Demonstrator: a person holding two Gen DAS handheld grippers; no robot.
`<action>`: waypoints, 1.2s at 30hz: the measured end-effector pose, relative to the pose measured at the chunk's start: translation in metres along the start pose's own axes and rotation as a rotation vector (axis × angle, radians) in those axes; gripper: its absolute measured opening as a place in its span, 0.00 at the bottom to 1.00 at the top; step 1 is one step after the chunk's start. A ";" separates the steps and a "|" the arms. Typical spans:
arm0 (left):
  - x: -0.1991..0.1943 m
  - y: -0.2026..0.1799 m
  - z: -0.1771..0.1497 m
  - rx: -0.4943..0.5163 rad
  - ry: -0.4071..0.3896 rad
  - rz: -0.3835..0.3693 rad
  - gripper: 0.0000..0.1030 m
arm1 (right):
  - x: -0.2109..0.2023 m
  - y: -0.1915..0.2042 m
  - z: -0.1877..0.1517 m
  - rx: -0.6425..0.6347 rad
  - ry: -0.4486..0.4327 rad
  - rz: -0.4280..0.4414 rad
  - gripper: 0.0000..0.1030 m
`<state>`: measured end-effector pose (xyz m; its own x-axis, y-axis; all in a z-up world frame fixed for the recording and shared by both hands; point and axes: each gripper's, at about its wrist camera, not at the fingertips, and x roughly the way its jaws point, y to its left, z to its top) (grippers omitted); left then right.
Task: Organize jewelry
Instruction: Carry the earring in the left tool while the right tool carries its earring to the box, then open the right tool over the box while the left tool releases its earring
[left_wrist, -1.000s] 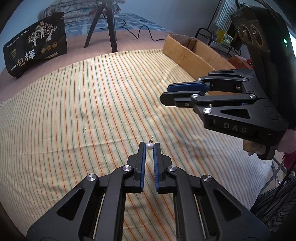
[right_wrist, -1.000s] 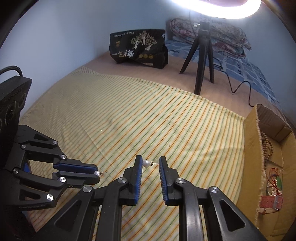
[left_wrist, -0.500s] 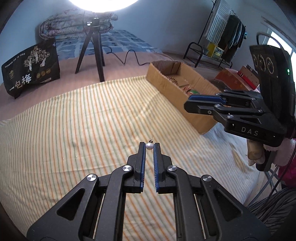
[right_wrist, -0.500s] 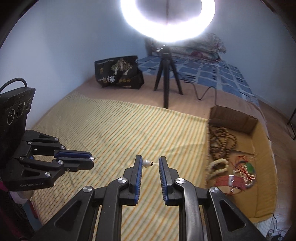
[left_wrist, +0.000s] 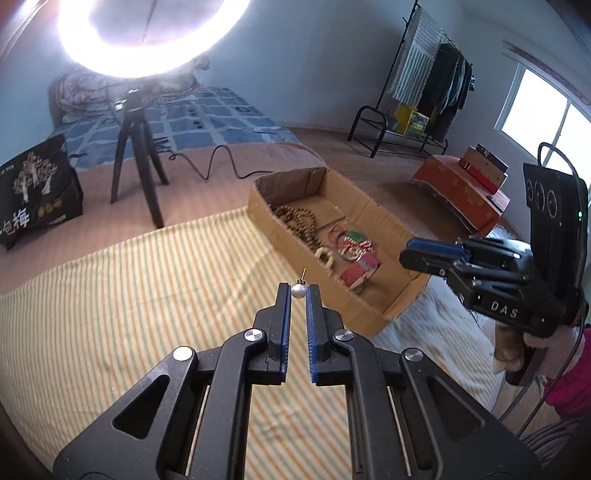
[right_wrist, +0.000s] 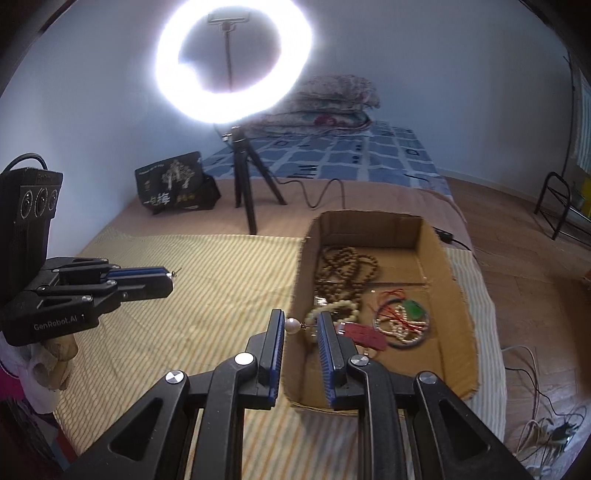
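Observation:
My left gripper (left_wrist: 298, 295) is shut on a pearl stud earring (left_wrist: 298, 291), its post pointing up and away, above the striped cloth (left_wrist: 129, 295) just left of the cardboard box (left_wrist: 391, 218). My right gripper (right_wrist: 301, 325) is shut on a second pearl earring (right_wrist: 291, 326); pearl against the left finger, post reaching the right one. It hangs over the box's (right_wrist: 439, 280) near left corner. Each gripper shows in the other's view: the right gripper (left_wrist: 408, 254) by the box's right wall, the left gripper (right_wrist: 170, 276) out over the cloth. In the box lie wooden beads (right_wrist: 347, 266) and a bangle (right_wrist: 402, 321).
A ring light on a black tripod (right_wrist: 247, 199) stands beyond the cloth, its cable trailing behind the box. A black printed bag (left_wrist: 33, 192) leans at the far left. Past the bed's right edge are the floor, loose cables (right_wrist: 535, 424) and a clothes rack (left_wrist: 424, 92).
Both grippers have risen and swung toward the cardboard box, each keeping its earring. The box, earlier at the edge of both views, now lies just ahead, with the right gripper's tips over it.

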<state>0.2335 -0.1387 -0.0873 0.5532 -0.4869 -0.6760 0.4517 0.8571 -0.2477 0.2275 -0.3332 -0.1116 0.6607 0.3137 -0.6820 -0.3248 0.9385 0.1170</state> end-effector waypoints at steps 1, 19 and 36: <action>0.004 -0.004 0.005 0.003 -0.004 -0.007 0.06 | -0.002 -0.005 -0.001 0.008 -0.002 -0.008 0.16; 0.077 -0.048 0.075 0.023 -0.033 -0.029 0.06 | -0.008 -0.056 -0.005 0.063 -0.019 -0.109 0.16; 0.107 -0.073 0.109 0.071 -0.039 -0.014 0.06 | 0.000 -0.074 -0.007 0.106 0.001 -0.144 0.17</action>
<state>0.3361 -0.2716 -0.0659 0.5724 -0.5065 -0.6448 0.5075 0.8365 -0.2066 0.2468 -0.4035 -0.1248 0.6946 0.1749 -0.6978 -0.1536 0.9837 0.0936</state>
